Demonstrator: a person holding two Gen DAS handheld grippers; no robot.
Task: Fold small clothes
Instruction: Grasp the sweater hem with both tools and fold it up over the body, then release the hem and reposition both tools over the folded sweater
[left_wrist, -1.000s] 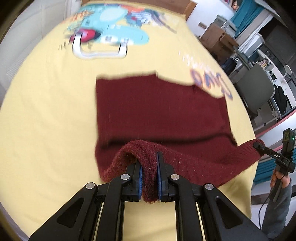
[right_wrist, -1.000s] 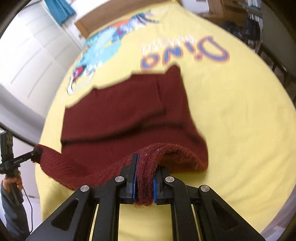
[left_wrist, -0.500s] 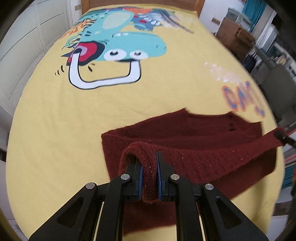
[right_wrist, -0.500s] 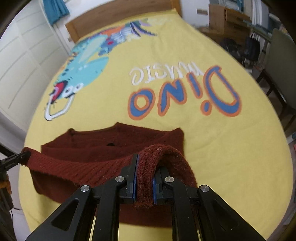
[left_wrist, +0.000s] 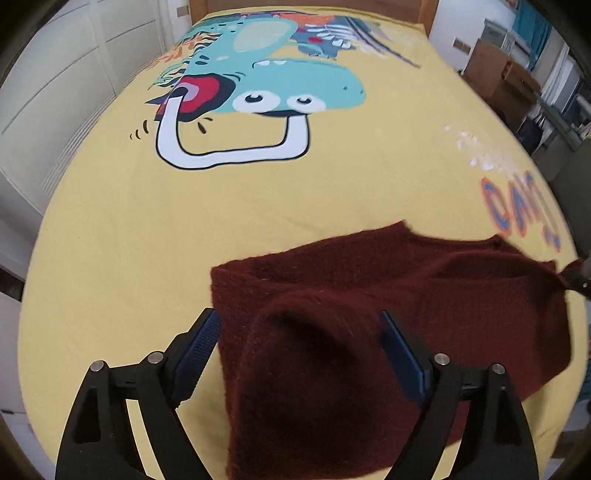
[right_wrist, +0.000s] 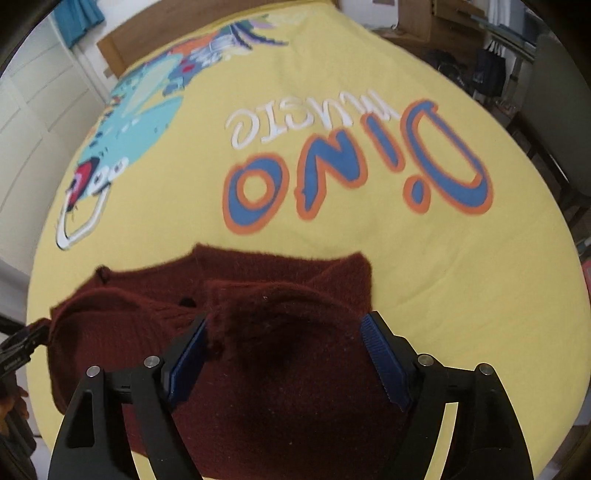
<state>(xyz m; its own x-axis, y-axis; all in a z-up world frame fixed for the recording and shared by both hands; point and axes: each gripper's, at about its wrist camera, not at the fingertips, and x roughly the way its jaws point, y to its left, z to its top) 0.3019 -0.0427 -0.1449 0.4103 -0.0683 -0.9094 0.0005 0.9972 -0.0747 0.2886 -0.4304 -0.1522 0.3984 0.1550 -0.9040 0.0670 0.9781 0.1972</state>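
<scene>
Both grippers were pinching the near hem of the maroon knit a second ago; since then they have carried it forward over the rest of the garment, and their jaws are now opening.

On the left side, the left gripper (left_wrist: 299, 343) stands wide, its blue pads (left_wrist: 199, 343) clear of the wool on both sides. The released edge of the maroon sweater (left_wrist: 369, 295) humps up between the jaws and is not pressed by either pad. Ahead of this gripper the folded body of the sweater lies on the yellow bedspread (left_wrist: 129, 240), with the dinosaur print (left_wrist: 258, 85) well beyond it.

To do this release well — in my judgement — both hands should let go at the same moment and lift straight away, so the fuzzy knit does not snag on a pad and drag the new fold crooked. The hump then wants a light pat or tug so that the top edge meets the far edge squarely.

On the right side, the right gripper (right_wrist: 284, 350) is likewise spread wide, with the sweater's doubled edge bulging loose between its pads (right_wrist: 384, 362). The left pad seems to brush the wool, but I cannot tell whether it truly touches. Beyond this gripper lies the far edge of the sweater, then the "DINO" lettering (right_wrist: 351, 173). At its far left the tip of the other gripper shows at the garment's corner.
</scene>
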